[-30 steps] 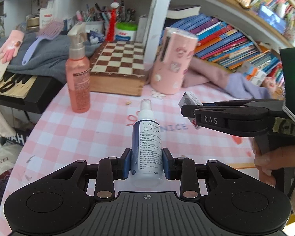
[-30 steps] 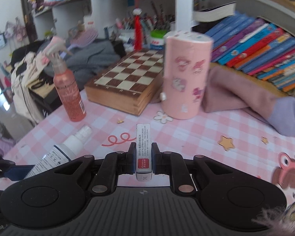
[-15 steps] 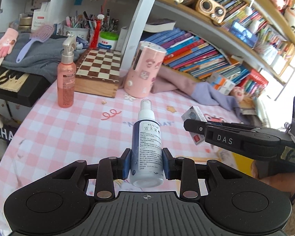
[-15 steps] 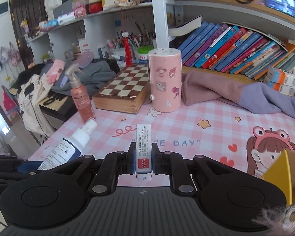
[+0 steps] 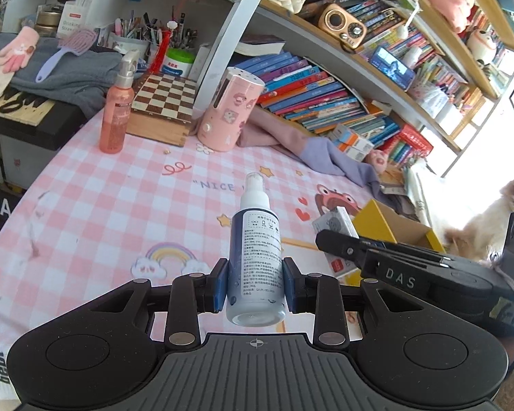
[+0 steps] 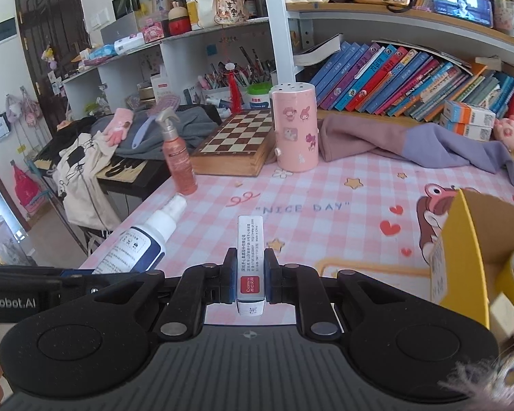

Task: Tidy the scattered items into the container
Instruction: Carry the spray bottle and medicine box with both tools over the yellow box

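Our right gripper (image 6: 250, 275), jaws clamped on slim white-red carton (image 6: 251, 260), sits nearer yellow cardboard box (image 6: 462, 250), just right of jaws; left gripper (image 5: 255, 282) grips blue-white spray bottle (image 5: 256, 253).

My tabletop (image 6: 325, 185) cloth reads "NICE DAY". My right gripper (image 5: 339, 257) carries "DAS", my left gripper (image 6: 10, 303) "nRobot.AI". The small box (image 6: 251, 263) I hold shows "Comix".

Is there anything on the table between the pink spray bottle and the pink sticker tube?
Yes. In both views, the wooden chessboard box lies between the pink spray bottle and the pink sticker-covered cylinder.
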`<action>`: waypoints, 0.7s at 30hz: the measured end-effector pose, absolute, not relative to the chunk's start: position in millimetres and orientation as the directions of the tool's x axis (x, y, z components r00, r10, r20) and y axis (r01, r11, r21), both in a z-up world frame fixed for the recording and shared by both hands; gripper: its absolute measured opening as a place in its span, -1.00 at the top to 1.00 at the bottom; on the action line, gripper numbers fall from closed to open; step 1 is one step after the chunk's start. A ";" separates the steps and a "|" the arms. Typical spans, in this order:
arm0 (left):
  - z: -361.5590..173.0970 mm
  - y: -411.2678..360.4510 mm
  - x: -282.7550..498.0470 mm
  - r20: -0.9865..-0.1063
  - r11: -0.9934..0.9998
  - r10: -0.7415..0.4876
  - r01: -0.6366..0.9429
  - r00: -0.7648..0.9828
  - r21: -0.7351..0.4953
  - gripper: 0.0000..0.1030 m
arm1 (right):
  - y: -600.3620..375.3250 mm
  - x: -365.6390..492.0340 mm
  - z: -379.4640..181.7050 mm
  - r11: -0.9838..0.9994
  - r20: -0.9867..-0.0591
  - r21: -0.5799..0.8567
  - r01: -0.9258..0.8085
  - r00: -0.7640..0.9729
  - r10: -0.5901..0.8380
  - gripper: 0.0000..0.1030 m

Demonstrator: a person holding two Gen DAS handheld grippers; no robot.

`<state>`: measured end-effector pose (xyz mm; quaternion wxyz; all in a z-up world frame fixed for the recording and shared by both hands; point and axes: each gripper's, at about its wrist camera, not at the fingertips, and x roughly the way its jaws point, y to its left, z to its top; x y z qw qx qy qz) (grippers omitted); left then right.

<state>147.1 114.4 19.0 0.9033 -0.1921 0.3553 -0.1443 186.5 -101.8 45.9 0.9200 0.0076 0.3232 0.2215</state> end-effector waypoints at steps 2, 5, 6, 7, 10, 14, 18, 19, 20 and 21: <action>19.4 115.3 134.3 -0.584 0.879 -0.409 0.131 0.701 -0.459 0.40 | -103.9 169.4 47.2 0.905 -0.590 0.155 -0.396 0.697 0.406 0.73; 20.0 114.2 115.6 -0.582 0.875 -0.423 0.144 0.694 -0.463 0.40 | -107.7 143.3 47.3 0.911 -0.592 0.151 -0.382 0.703 0.393 0.73; 20.1 113.7 109.7 -0.582 0.873 -0.428 0.149 0.692 -0.465 0.40 | -109.0 135.0 46.8 0.914 -0.594 0.151 -0.376 0.705 0.388 0.73; 20.3 113.2 104.4 -0.581 0.871 -0.433 0.153 0.689 -0.467 0.40 | -110.5 127.1 46.0 0.917 -0.595 0.150 -0.369 0.707 0.382 0.73; 20.2 110.0 89.2 -0.578 0.866 -0.448 0.169 0.683 -0.471 0.40 | -115.8 104.5 43.6 0.926 -0.599 0.148 -0.347 0.713 0.363 0.73; 18.4 104.0 72.2 -0.579 0.856 -0.475 0.195 0.663 -0.479 0.40 | -125.0 76.9 39.8 0.940 -0.604 0.148 -0.309 0.724 0.333 0.73; 16.9 97.4 57.8 -0.584 0.850 -0.498 0.228 0.641 -0.474 0.40 | -135.7 53.2 34.1 0.953 -0.610 0.157 -0.261 0.733 0.301 0.73; 16.6 95.5 55.2 -0.586 0.849 -0.503 0.235 0.636 -0.473 0.40 | -137.8 48.1 32.7 0.955 -0.613 0.162 -0.249 0.733 0.294 0.73; 16.1 93.4 53.0 -0.588 0.848 -0.508 0.243 0.630 -0.472 0.40 | -139.5 43.2 31.2 0.957 -0.615 0.165 -0.237 0.734 0.287 0.73; 15.5 91.1 51.2 -0.590 0.846 -0.513 0.251 0.624 -0.470 0.40 | -141.5 39.0 29.7 0.960 -0.618 0.169 -0.225 0.734 0.281 0.73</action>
